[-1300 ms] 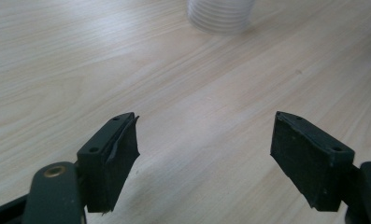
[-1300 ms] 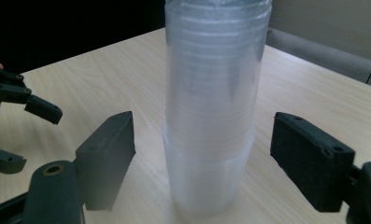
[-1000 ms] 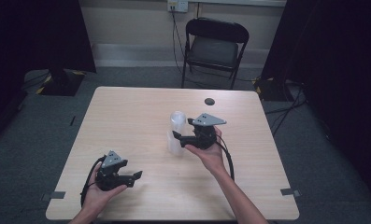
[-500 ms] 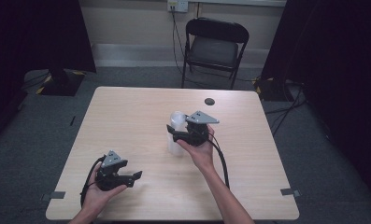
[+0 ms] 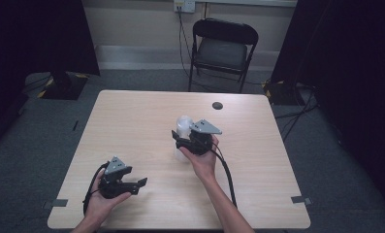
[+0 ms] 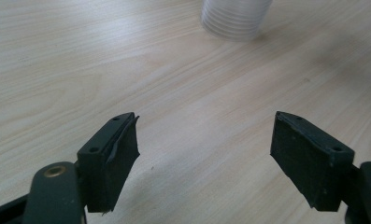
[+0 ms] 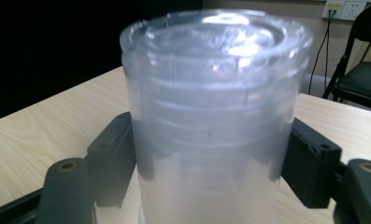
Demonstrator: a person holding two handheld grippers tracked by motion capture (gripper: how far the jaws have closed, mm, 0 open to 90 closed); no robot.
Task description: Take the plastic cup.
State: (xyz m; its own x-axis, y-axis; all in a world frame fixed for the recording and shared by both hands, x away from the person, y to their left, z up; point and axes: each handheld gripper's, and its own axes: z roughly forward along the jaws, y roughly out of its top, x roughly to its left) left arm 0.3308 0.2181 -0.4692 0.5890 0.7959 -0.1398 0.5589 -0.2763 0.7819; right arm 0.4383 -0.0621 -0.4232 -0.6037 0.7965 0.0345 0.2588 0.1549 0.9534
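Closing in since the earlier frame, the right gripper (image 5: pixel 181 141) now has its jaws against both sides of one stack of clear, ribbed plastic cups (image 7: pixel 216 116), upright on the pale wood-grain table (image 5: pixel 132 116) near its middle. Nearer the person than the stack, the left gripper (image 6: pixel 204 158) rests with matte black jaws wide apart. No writing is legible.

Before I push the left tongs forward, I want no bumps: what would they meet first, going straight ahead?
Probably the clear plastic cup stack, slightly right of centre ahead of the open left tongs; only bare table lies between, though depth is uncertain.
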